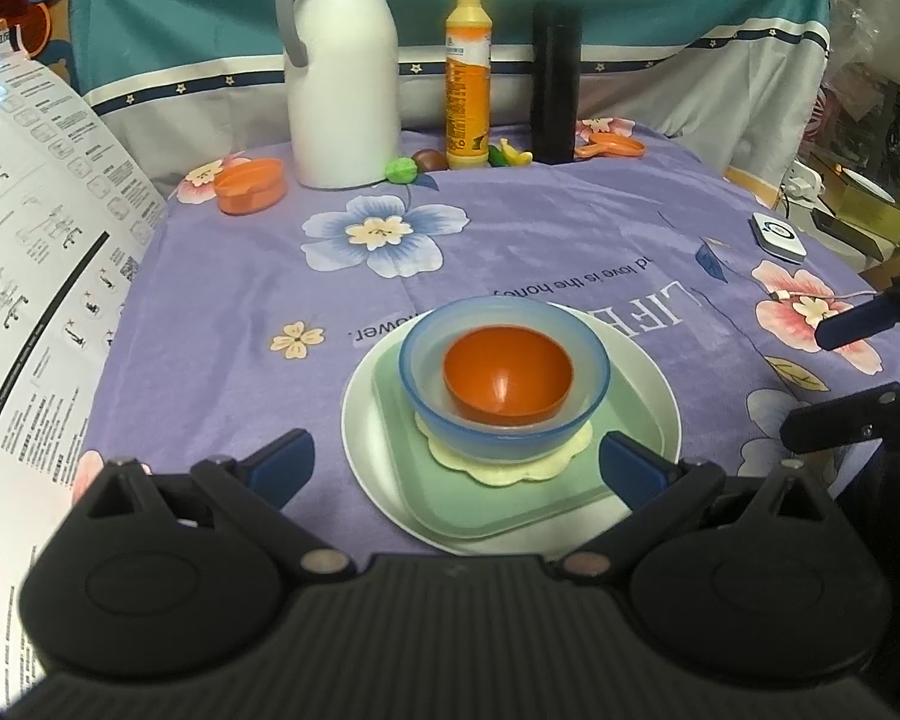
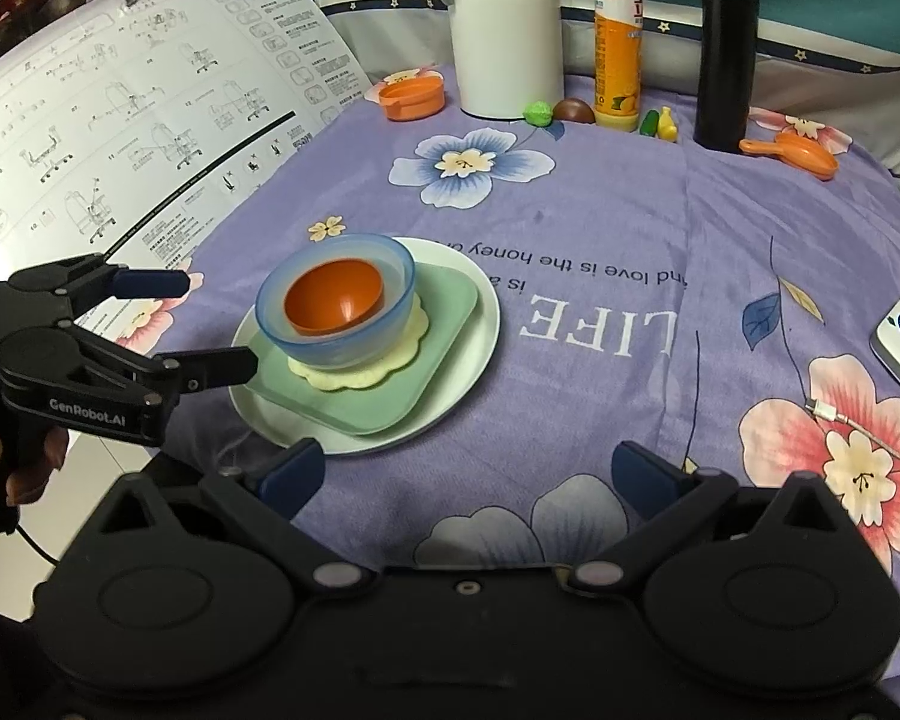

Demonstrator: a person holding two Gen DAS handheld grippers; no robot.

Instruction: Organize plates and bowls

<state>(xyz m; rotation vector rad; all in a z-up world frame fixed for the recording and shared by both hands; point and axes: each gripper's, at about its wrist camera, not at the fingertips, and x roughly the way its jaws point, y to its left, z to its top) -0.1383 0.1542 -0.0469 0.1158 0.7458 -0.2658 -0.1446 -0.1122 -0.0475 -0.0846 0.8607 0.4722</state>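
A stack stands on the purple flowered cloth: a white round plate (image 1: pixel 366 450) (image 2: pixel 474 348), a green square plate (image 1: pixel 486 510) (image 2: pixel 444 312), a cream flower-shaped dish (image 1: pixel 510 471) (image 2: pixel 360 375), a blue translucent bowl (image 1: pixel 504 420) (image 2: pixel 330 348) and an orange bowl (image 1: pixel 507 375) (image 2: pixel 336 300) nested inside it. My left gripper (image 1: pixel 456 465) (image 2: pixel 210 324) is open and empty at the stack's near edge. My right gripper (image 2: pixel 468 477) (image 1: pixel 822 384) is open and empty, to the right of the stack.
At the back stand a white jug (image 1: pixel 342 78), a yellow bottle (image 1: pixel 468 78), a black flask (image 1: pixel 555 84), an orange cup (image 1: pixel 249 186), an orange toy pan (image 1: pixel 615 147) and small toy fruits (image 1: pixel 417 165). A white device (image 1: pixel 777 237) lies right. An instruction sheet (image 1: pixel 36 210) hangs left.
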